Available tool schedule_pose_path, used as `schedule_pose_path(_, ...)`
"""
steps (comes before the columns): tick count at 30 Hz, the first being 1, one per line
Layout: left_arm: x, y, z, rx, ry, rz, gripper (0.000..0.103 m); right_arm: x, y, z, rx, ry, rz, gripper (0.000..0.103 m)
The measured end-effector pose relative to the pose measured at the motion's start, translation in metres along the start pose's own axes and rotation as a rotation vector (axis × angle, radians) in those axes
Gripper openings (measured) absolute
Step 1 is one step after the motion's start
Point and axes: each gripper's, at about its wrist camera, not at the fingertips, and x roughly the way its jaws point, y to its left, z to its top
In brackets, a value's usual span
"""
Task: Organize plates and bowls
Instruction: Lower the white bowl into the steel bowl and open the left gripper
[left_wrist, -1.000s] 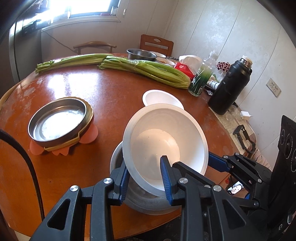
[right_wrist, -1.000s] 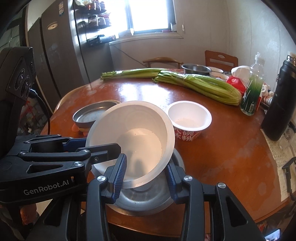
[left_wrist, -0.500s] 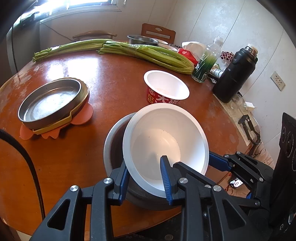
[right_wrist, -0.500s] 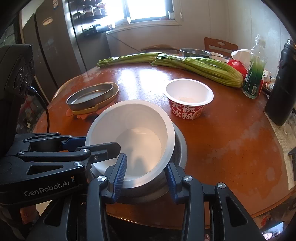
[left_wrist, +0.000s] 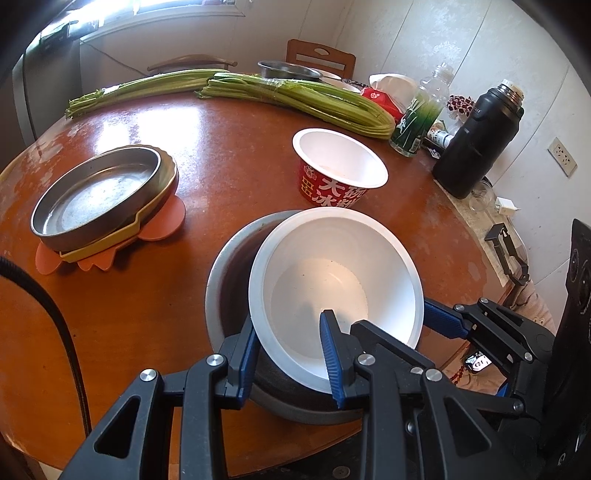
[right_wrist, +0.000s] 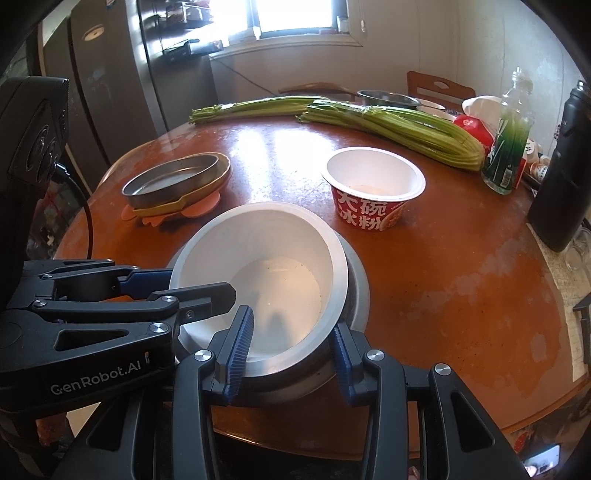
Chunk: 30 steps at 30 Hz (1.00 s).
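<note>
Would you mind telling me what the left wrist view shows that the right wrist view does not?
Only the left wrist view shows the wall socket. Only the right wrist view shows the refrigerator. Both share the white bowl, gripped at its rim by the left gripper and right gripper over the metal bowl, plus the noodle cup.

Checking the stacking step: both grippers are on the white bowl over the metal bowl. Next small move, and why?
Probably lower a touch more, then release. The white bowl sits tilted and off-centre inside the metal bowl, with the left gripper and right gripper both shut on its near rim.
</note>
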Motion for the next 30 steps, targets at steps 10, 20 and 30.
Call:
schedule_pose_path(10,0.001,0.002,0.001,-0.005,-0.005,0.006,0.032,0.003,-0.002,0.002,-0.002,0.001,-0.004,0.043)
schedule_pose_path(20,-0.004,0.007,0.0,-0.013,-0.017,-0.003,0.032,0.0,-0.003,0.003,0.006,-0.012,-0.019,0.043)
schedule_pose_path(30,-0.016,0.005,0.0,-0.003,-0.052,0.0,0.033,-0.012,-0.01,0.004,0.024,-0.043,-0.024,0.044)
